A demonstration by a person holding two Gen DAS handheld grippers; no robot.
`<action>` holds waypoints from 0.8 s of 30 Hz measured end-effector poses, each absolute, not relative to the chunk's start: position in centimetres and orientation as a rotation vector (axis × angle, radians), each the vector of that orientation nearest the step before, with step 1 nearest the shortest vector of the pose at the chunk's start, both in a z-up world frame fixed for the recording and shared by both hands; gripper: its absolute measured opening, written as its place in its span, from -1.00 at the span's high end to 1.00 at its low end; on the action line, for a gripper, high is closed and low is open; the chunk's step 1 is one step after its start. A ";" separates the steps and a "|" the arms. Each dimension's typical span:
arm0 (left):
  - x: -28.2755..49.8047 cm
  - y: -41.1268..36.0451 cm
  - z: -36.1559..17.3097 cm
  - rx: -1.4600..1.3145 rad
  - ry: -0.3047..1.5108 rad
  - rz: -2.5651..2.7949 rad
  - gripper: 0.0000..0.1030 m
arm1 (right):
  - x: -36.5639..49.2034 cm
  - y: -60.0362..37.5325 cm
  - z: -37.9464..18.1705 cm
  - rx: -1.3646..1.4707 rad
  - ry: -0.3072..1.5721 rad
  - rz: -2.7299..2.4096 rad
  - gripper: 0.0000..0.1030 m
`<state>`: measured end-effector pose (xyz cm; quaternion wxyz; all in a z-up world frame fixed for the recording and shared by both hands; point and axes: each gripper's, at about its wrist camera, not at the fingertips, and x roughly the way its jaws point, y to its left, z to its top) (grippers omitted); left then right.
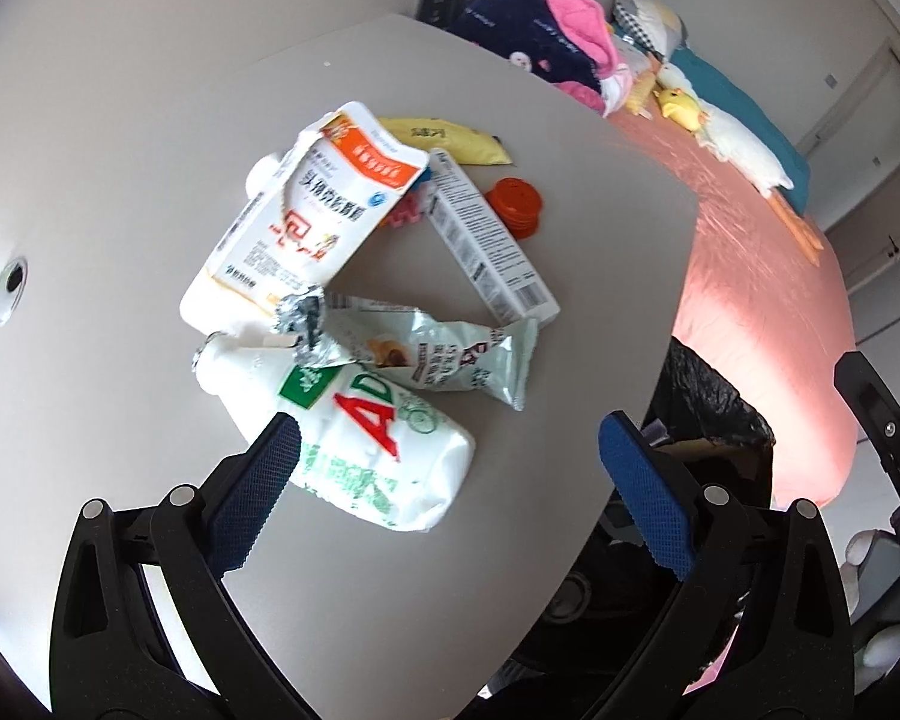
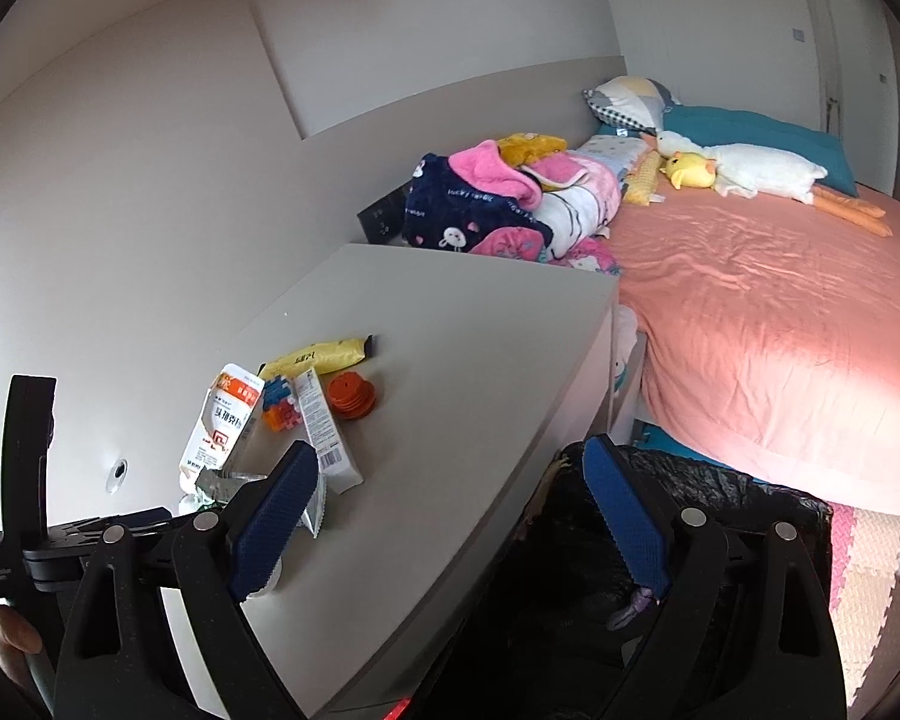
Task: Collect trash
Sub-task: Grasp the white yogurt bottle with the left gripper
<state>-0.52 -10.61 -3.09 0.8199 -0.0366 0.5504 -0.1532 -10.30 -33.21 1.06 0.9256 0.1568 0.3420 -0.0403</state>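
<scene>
Trash lies on the grey table (image 1: 600, 228): a white AD milk bottle (image 1: 354, 432) on its side, a crumpled snack wrapper (image 1: 444, 354), a white-orange pouch (image 1: 306, 222), a long white box (image 1: 486, 240), a yellow packet (image 1: 444, 141) and an orange lid (image 1: 519, 204). My left gripper (image 1: 450, 468) is open just above the bottle's base, holding nothing. My right gripper (image 2: 450, 498) is open and empty over the table's edge, beside a black-lined trash bin (image 2: 720, 498). The pouch (image 2: 222, 420), box (image 2: 324, 426) and lid (image 2: 351, 396) also show in the right wrist view.
A bed with a pink sheet (image 2: 780, 324), piled clothes (image 2: 492, 204) and plush toys (image 2: 744, 168) stands to the right of the table. The bin (image 1: 714, 402) sits between table and bed. A colourful toy block (image 2: 279, 411) lies among the trash. Foam floor mats (image 2: 870, 564) cover the floor.
</scene>
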 end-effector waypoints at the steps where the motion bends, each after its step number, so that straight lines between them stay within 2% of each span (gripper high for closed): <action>1: -0.4 -10.1 -3.3 -0.092 1.182 -0.301 -0.87 | -10.1 -33.1 1.0 0.324 0.704 -0.075 -0.75; 14: 1.5 -5.6 -6.9 -0.365 1.338 -0.107 -0.87 | -8.8 -32.4 0.2 0.313 0.729 -0.038 -0.75; 22: 2.4 -5.3 -9.3 -0.405 1.412 -0.059 -0.87 | -8.5 -32.5 -0.1 0.313 0.740 -0.038 -0.75; 24: 2.4 -5.4 -9.4 -0.390 1.403 -0.048 -0.81 | -8.4 -32.5 -0.3 0.313 0.744 -0.038 -0.75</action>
